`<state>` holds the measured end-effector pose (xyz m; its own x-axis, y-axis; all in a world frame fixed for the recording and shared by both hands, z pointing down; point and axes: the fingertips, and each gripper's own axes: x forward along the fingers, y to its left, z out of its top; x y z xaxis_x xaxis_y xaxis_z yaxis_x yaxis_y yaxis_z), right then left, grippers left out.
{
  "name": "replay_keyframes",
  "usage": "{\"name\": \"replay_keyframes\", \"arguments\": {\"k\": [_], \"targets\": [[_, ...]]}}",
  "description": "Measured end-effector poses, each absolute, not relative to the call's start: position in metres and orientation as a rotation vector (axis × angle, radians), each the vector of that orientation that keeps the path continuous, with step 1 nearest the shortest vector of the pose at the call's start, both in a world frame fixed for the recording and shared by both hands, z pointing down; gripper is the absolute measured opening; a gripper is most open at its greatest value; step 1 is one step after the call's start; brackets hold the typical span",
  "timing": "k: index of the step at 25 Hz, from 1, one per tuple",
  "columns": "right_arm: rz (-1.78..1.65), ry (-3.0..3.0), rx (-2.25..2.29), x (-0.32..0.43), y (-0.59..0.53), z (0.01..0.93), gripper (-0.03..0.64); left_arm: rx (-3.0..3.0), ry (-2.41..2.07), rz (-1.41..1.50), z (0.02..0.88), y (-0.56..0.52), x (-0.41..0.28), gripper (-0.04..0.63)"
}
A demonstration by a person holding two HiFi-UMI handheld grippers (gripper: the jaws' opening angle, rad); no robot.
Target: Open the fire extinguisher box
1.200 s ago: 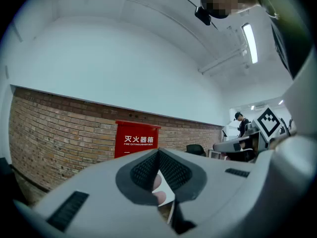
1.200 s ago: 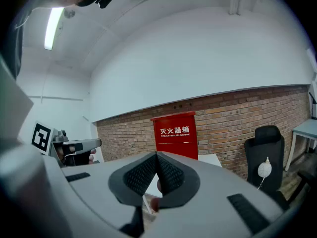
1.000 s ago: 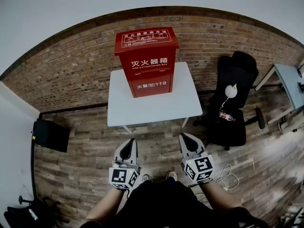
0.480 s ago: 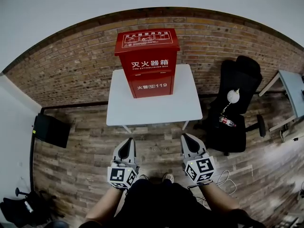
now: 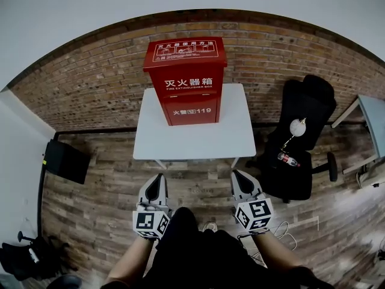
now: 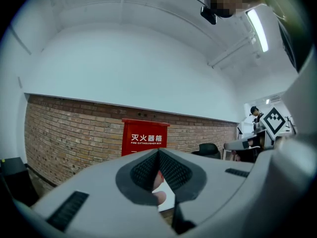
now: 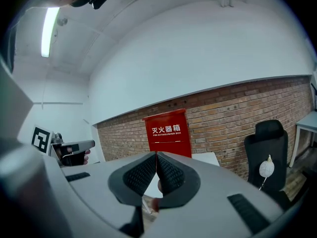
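Note:
A red fire extinguisher box [image 5: 186,80] with white lettering stands upright and closed on a white table [image 5: 192,134] against a brick wall. Both gripper views look at its front, as the red box [image 6: 144,139] in the left one and the red box [image 7: 167,133] in the right one. My left gripper [image 5: 156,184] and right gripper [image 5: 239,182] hang side by side in front of the table's near edge, well short of the box. Both have their jaws shut with nothing between them.
A black office chair [image 5: 298,137] with a white bulb-like object and a bottle on it stands right of the table. A dark box [image 5: 65,161] lies on the wooden floor at left. A grey desk corner [image 5: 373,113] shows at far right.
The whole view has shifted slightly, with the table and box a little closer and more centred. Both grippers sit a bit lower in the picture, still shut.

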<state>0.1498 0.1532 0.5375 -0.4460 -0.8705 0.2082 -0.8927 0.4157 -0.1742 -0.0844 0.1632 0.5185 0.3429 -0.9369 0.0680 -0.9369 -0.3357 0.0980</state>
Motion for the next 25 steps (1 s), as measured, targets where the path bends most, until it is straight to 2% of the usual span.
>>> {"name": "replay_keyframes", "arguments": {"k": [13, 25], "targets": [[0.387, -2.562, 1.639, 0.139, 0.064, 0.537, 0.020, 2.530, -1.695, -0.023, 0.514, 0.051, -0.097, 0.023], [0.359, -2.504, 1.708, 0.097, -0.067, 0.520, 0.020, 2.530, -1.647, -0.048, 0.511, -0.080, -0.147, 0.023]]}}
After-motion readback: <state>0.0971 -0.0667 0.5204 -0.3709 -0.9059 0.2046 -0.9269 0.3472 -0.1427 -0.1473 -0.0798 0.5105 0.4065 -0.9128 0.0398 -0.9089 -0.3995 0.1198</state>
